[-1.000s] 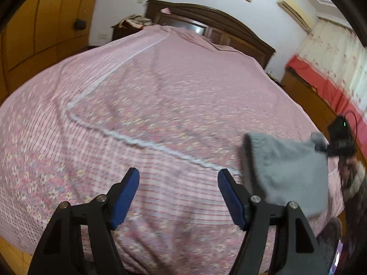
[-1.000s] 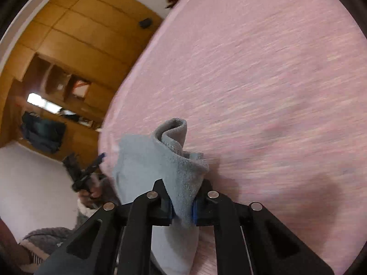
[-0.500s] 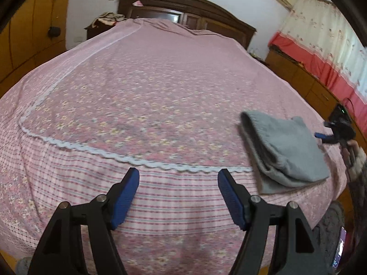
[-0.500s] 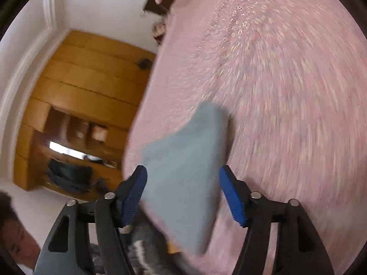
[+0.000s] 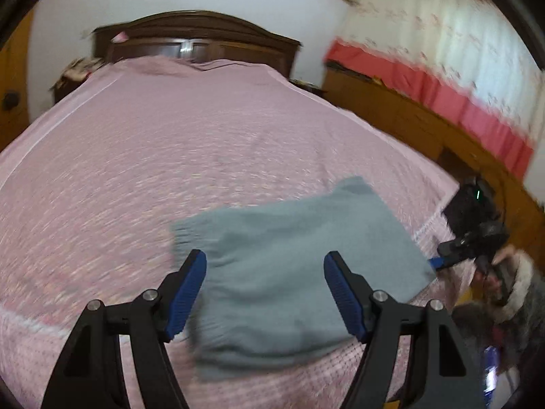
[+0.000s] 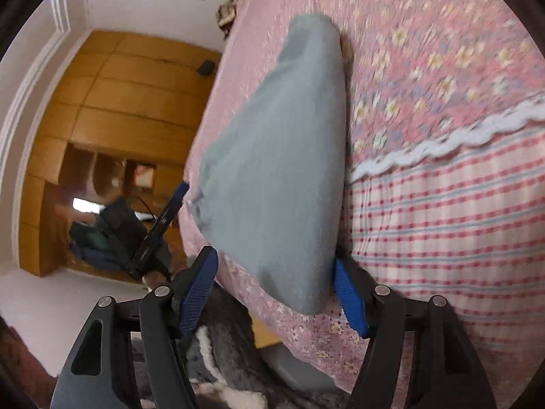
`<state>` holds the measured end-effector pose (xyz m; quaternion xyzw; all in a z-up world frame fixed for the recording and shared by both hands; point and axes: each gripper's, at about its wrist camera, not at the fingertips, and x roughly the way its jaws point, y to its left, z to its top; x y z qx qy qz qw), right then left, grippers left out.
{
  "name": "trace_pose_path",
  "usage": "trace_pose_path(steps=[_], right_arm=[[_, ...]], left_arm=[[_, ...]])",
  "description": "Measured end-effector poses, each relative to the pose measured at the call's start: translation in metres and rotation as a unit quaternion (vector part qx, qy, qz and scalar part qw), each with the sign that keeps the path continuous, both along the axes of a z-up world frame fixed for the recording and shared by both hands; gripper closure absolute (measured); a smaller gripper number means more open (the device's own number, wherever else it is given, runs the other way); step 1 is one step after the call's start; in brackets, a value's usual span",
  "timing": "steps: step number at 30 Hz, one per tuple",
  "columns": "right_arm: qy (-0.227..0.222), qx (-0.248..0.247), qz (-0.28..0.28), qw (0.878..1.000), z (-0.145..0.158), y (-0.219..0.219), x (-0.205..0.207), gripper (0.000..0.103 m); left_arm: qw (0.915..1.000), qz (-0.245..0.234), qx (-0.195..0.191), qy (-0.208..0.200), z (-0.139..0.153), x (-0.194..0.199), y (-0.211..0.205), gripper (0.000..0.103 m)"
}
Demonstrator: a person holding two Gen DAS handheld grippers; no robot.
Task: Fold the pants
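One garment: we see the folded grey pants (image 5: 299, 272) lying flat on the pink bedspread (image 5: 170, 156), near the bed's corner.
Pants from our left gripper: the left gripper (image 5: 265, 294) hangs over them with its blue pads spread wide, the cloth showing between and beyond the pads; we cannot tell whether either pad touches it.
Pants from our right gripper: the right gripper (image 6: 274, 294) has its jaws apart, and they have just been closing a little; the near end of the pants (image 6: 282, 170) sits between them, with the right pad at the fabric's edge and the left pad clear of it.
Other gripper: from the left wrist view, our right gripper (image 5: 473, 238) sits at the far right edge of the pants.
Bedspread: floral, with a white scalloped trim (image 6: 442, 146) just right of the pants.
Beyond: dark wooden headboard (image 5: 197, 37) far ahead; wooden wardrobe (image 6: 112, 129) to the left.
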<state>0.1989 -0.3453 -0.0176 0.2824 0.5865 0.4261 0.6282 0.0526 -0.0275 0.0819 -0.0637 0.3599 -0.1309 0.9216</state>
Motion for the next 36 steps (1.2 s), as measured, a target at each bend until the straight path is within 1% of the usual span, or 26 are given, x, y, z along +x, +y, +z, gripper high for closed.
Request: trace_pose_path(steps=[1,2,4,5,8,10,11,13,14,15,16,18,20,22,23,24,25,26,27,29,30,31,32,33,34,36], right_arm=[[-0.002,-0.012,-0.004,1.000,0.000,0.010,-0.001,0.053],[-0.013,-0.035,-0.003,0.999,-0.002,0.018,-0.007,0.090],[-0.028,-0.042,0.004,0.999,-0.005,0.020,-0.011,0.090],[-0.028,-0.037,0.001,0.999,-0.004,0.021,-0.011,0.090],[-0.025,-0.027,-0.009,0.999,-0.002,0.022,-0.015,0.090],[-0.028,-0.033,-0.015,0.999,0.003,0.012,-0.013,0.090],[-0.041,-0.048,-0.023,0.998,0.011,0.011,-0.017,0.090],[-0.071,-0.076,-0.035,0.994,0.024,-0.013,-0.021,0.090],[-0.092,-0.085,-0.043,0.991,0.035,-0.015,-0.027,0.090],[-0.109,-0.092,-0.053,0.988,0.046,-0.018,-0.031,0.090],[-0.124,-0.086,-0.065,0.986,0.058,-0.020,-0.035,0.090],[-0.141,-0.053,-0.074,0.986,0.077,-0.018,-0.036,0.090],[-0.156,-0.009,-0.060,0.986,0.092,0.001,-0.032,0.090],[-0.150,0.041,-0.036,0.987,0.089,0.014,-0.024,0.090],[-0.143,0.058,-0.028,0.988,0.084,0.021,-0.020,0.090],[-0.130,0.070,-0.022,0.989,0.076,0.033,-0.015,0.090],[-0.118,0.072,-0.020,0.990,0.066,0.042,-0.011,0.090],[-0.105,0.066,-0.022,0.992,0.055,0.045,-0.006,0.090],[-0.088,0.051,-0.027,0.994,0.039,0.048,-0.002,0.090],[-0.057,0.011,-0.036,0.998,0.011,0.048,0.001,0.091],[-0.034,-0.005,-0.037,0.999,-0.005,0.045,0.001,0.103],[-0.018,0.018,-0.041,0.999,-0.014,0.038,0.001,0.103],[-0.001,0.037,-0.047,0.998,-0.020,0.031,0.001,0.103],[0.002,0.032,-0.051,0.998,-0.019,0.027,0.001,0.103],[-0.006,0.020,-0.051,0.998,-0.013,0.026,0.001,0.103],[-0.028,-0.004,-0.047,0.998,0.004,0.027,0.003,0.103]], left_arm=[[0.9998,-0.003,0.016,0.006,-0.008,0.004,-0.007,0.028],[0.9993,-0.003,0.032,0.019,-0.018,0.008,-0.013,0.028],[0.9976,0.001,0.053,0.045,-0.038,0.012,-0.017,0.030],[0.9963,0.001,0.071,0.048,-0.046,0.011,-0.016,0.034],[0.9891,0.005,0.142,0.039,-0.057,0.001,-0.022,0.034],[0.9862,0.017,0.160,0.038,-0.057,-0.001,-0.022,0.023],[0.9850,0.029,0.164,0.044,-0.060,-0.002,-0.015,0.017],[0.9882,0.032,0.137,0.059,-0.061,-0.005,0.001,0.017],[0.9889,0.040,0.126,0.068,-0.057,-0.007,0.007,0.018],[0.9894,0.046,0.121,0.066,-0.051,-0.010,0.011,0.019],[0.9896,0.051,0.122,0.056,-0.043,-0.013,0.011,0.020],[0.9897,0.054,0.131,0.019,-0.020,-0.023,0.007,0.020],[0.9914,0.038,0.123,-0.021,0.003,-0.029,-0.005,0.020],[0.9945,0.003,0.091,-0.052,0.019,-0.029,-0.023,0.020],[0.9956,-0.013,0.073,-0.057,0.022,-0.026,-0.030,0.020],[0.9967,-0.031,0.053,-0.052,0.019,-0.022,-0.038,0.020],[0.9974,-0.048,0.037,-0.038,0.014,-0.016,-0.044,0.025],[0.9973,-0.068,0.025,-0.010,0.003,-0.006,-0.053,0.048],[0.9966,-0.077,0.018,0.023,-0.011,0.006,-0.060,0.064],[0.9957,-0.065,0.018,0.062,-0.036,0.020,-0.062,0.064],[0.9954,-0.054,0.029,0.073,-0.048,0.022,-0.061,0.065],[0.9946,-0.048,0.038,0.084,-0.059,0.025,-0.059,0.066],[0.9946,-0.049,0.033,0.086,-0.067,0.024,-0.054,0.068],[0.9951,-0.050,0.026,0.081,-0.069,0.021,-0.050,0.069],[0.9950,-0.051,0.026,0.082,-0.069,0.019,-0.048,0.069],[0.9941,-0.050,0.038,0.089,-0.063,0.017,-0.046,0.069]])
